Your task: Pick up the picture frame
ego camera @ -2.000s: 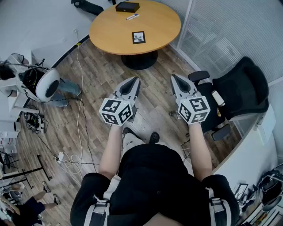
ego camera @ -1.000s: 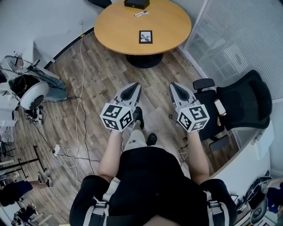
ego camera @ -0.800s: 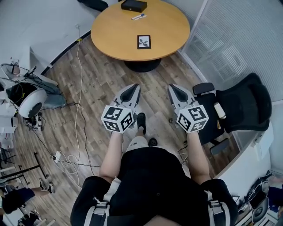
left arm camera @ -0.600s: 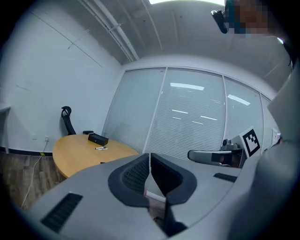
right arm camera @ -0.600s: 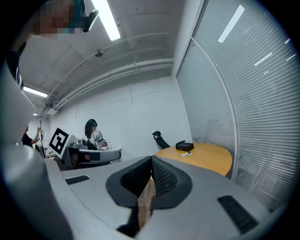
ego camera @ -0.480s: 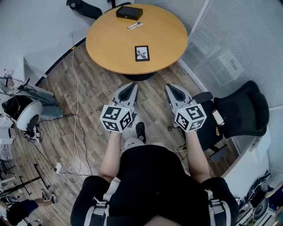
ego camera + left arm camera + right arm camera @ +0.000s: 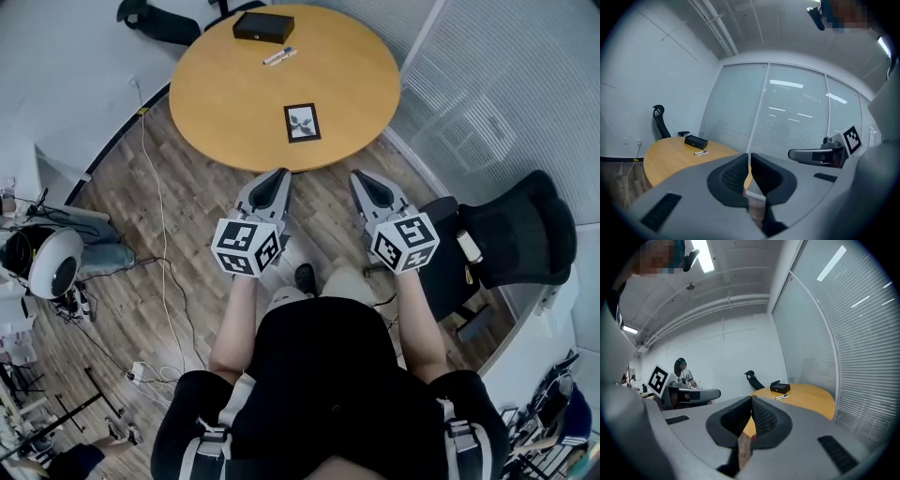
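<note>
Head view: you are holding the left claw (image 7: 278,175) and right claw (image 7: 360,178) short of the counter (image 7: 225,94), where the frame (image 7: 301,122) is lying flat. Left gripper view: jaws are pressing together, empty. Right gripper view: likewise clenched, empty.

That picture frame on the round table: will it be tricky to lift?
The picture frame looks thin and flat: probably stiff and light. Lying flat on the table, it won't roll, but its low edge may resist gripping.
</note>
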`<action>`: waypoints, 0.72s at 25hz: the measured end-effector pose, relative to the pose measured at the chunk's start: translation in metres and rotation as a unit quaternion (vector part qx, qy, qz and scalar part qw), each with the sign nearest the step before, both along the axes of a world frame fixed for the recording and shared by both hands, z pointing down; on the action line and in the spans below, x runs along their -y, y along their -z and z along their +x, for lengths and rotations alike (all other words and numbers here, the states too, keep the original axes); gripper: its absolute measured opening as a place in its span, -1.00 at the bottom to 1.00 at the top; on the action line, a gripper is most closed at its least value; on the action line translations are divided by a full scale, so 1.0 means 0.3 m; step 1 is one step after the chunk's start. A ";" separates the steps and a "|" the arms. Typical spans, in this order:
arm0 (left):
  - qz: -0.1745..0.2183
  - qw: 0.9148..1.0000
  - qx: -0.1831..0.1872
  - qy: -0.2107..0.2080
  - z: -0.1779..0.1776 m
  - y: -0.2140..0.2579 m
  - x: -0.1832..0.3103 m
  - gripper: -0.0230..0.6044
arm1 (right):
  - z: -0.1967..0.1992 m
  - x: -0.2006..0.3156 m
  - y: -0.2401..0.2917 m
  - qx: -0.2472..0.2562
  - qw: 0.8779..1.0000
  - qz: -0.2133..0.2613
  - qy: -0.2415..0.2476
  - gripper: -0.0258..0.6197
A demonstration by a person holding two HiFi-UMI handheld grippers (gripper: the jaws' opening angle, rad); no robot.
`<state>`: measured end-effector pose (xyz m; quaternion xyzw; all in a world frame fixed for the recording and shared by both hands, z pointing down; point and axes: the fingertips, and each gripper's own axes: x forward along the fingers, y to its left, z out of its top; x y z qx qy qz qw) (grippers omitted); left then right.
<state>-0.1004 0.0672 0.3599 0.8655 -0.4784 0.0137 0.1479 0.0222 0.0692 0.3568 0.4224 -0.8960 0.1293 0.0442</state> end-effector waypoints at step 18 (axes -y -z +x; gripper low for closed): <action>-0.056 0.998 0.027 0.020 -0.035 -0.160 0.545 -0.81 | -0.084 0.608 -0.148 -0.014 0.998 -0.040 0.047 -0.72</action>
